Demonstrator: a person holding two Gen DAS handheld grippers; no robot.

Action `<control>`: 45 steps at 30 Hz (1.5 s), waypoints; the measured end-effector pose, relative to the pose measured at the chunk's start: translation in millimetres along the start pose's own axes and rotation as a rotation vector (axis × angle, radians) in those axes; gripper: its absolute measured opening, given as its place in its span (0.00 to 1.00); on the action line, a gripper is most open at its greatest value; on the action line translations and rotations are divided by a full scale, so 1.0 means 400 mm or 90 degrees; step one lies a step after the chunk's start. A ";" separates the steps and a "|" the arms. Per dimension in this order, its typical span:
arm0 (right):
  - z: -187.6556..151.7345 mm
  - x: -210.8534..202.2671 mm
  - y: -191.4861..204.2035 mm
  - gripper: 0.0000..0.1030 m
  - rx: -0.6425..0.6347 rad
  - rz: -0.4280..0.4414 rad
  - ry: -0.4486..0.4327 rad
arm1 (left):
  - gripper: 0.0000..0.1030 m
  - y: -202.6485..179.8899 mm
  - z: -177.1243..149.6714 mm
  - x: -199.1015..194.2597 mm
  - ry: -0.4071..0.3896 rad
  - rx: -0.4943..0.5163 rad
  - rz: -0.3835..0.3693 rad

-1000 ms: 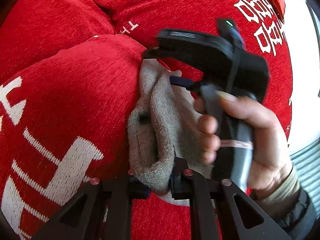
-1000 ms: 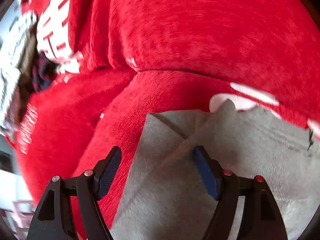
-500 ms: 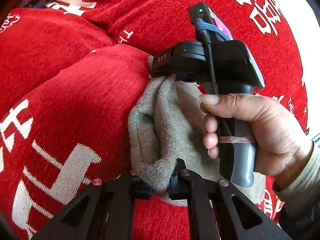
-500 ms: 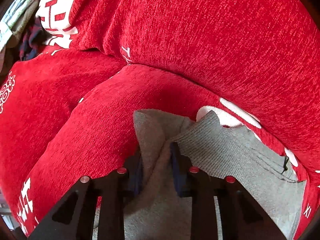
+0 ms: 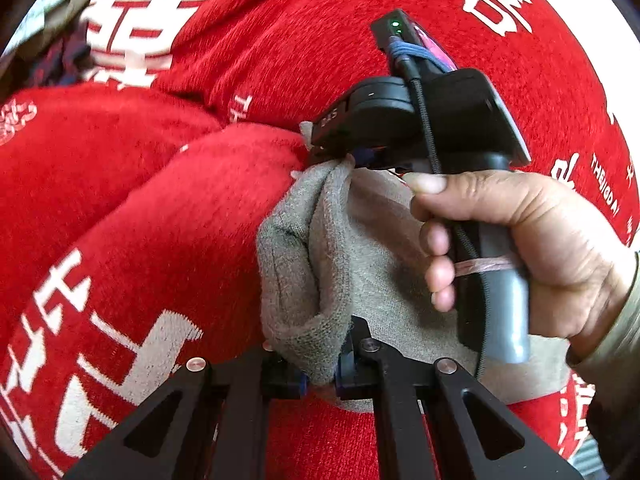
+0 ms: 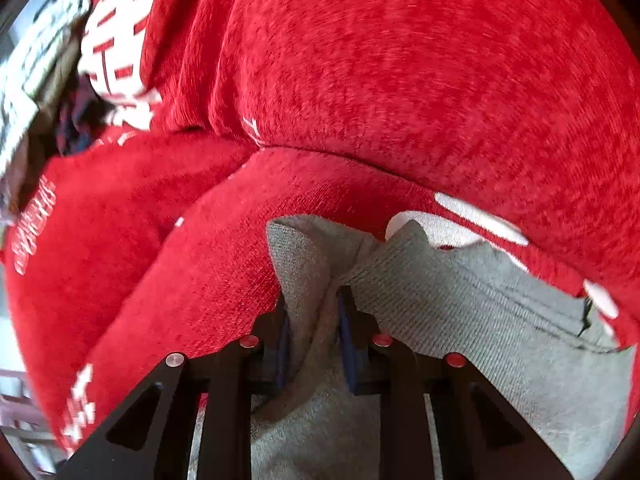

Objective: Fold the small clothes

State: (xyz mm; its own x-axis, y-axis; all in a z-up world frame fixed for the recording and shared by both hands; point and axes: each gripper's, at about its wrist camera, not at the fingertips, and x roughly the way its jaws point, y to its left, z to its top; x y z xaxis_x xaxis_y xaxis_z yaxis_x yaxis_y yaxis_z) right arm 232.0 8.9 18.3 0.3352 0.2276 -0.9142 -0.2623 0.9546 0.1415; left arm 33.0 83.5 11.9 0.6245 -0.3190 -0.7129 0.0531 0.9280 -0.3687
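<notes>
A small grey knitted garment (image 5: 320, 264) lies bunched on a red blanket (image 5: 160, 208). My left gripper (image 5: 322, 374) is shut on its near edge. My right gripper (image 6: 314, 340) is shut on a raised fold of the same garment (image 6: 460, 308), which spreads to the right. In the left wrist view the right gripper's black body (image 5: 420, 120) and the person's hand (image 5: 500, 240) sit over the garment's far end.
The red blanket (image 6: 380, 80) with white characters covers soft, rounded cushions all around. A dark patterned cloth (image 5: 60, 60) lies at the far left. A pale surface (image 5: 624, 12) shows at the far right edge.
My right gripper went from open above the garment to shut on a fold of it. The left gripper kept its hold, and the garment edge between them rose slightly.
</notes>
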 end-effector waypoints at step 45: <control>-0.146 -0.318 -0.447 0.21 0.123 0.191 -0.120 | 0.09 -0.452 -0.060 -0.017 0.002 0.240 0.055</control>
State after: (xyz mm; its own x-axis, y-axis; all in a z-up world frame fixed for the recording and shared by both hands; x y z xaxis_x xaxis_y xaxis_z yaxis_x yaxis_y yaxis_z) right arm 183.5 -201.9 87.1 0.4340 0.5154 -0.7389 -0.2052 0.8552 0.4760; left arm 0.6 -86.8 69.2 0.6368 -0.2368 -0.7337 0.2837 0.9569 -0.0626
